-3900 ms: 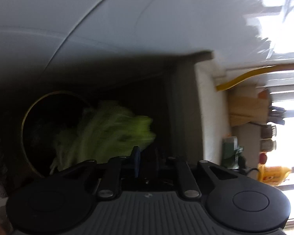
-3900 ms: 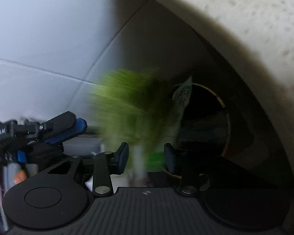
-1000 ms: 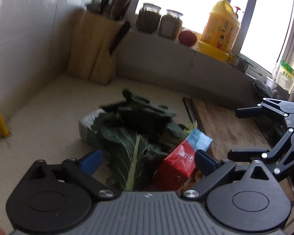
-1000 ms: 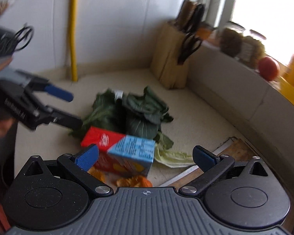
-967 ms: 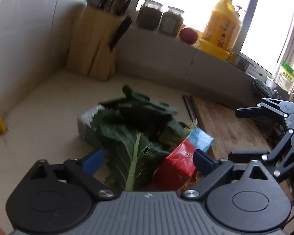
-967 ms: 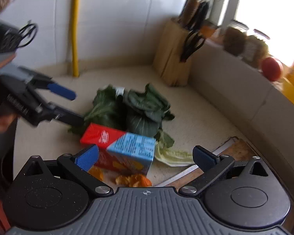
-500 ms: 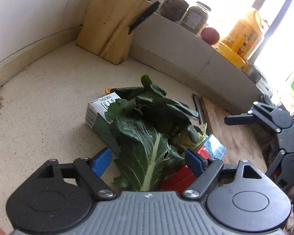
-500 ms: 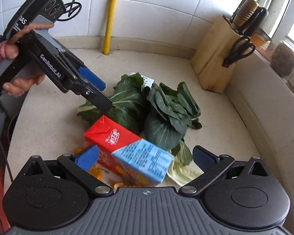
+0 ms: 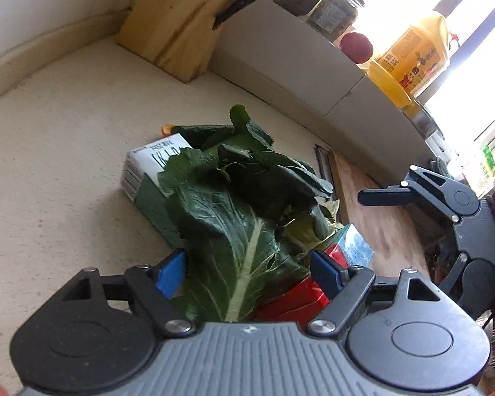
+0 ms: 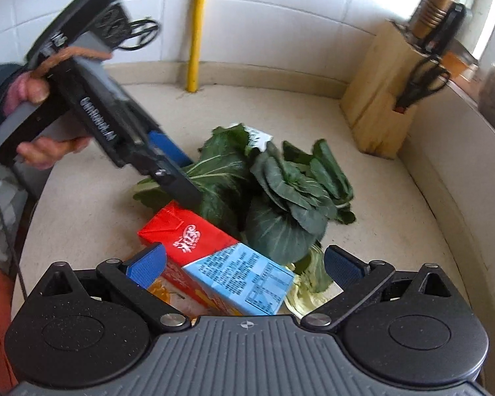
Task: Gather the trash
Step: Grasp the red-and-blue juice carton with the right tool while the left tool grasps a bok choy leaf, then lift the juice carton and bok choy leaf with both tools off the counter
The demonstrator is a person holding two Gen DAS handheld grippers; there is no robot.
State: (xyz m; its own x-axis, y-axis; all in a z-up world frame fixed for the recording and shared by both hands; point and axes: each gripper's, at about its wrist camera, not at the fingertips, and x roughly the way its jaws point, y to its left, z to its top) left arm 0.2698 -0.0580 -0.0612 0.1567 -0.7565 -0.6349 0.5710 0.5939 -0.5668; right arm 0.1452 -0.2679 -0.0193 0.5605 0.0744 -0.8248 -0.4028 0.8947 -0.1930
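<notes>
A heap of dark green leaves (image 9: 241, 217) (image 10: 280, 191) lies on the beige counter (image 9: 59, 151), over a white and green carton (image 9: 148, 171). A red and blue carton (image 10: 214, 257) (image 9: 316, 283) lies beside the leaves, with orange peel (image 10: 161, 290) under it. My left gripper (image 9: 247, 270) is open, its blue pads either side of a big leaf's stem end. My right gripper (image 10: 244, 264) is open, straddling the red and blue carton. In the right wrist view a hand holds the left gripper (image 10: 178, 171) low over the leaves.
A wooden knife block (image 9: 181, 23) (image 10: 386, 92) stands in the back corner. Jars (image 9: 333, 10), a red fruit (image 9: 356, 48) and a yellow bottle (image 9: 412, 56) sit on the ledge. A wooden cutting board (image 9: 376, 221) lies right of the heap. A yellow pipe (image 10: 196, 26) runs up the tiled wall.
Both grippers came from a dark bin, where green leaves dropped, back over the counter. In the last second both have lowered and closed in on the heap, staying open.
</notes>
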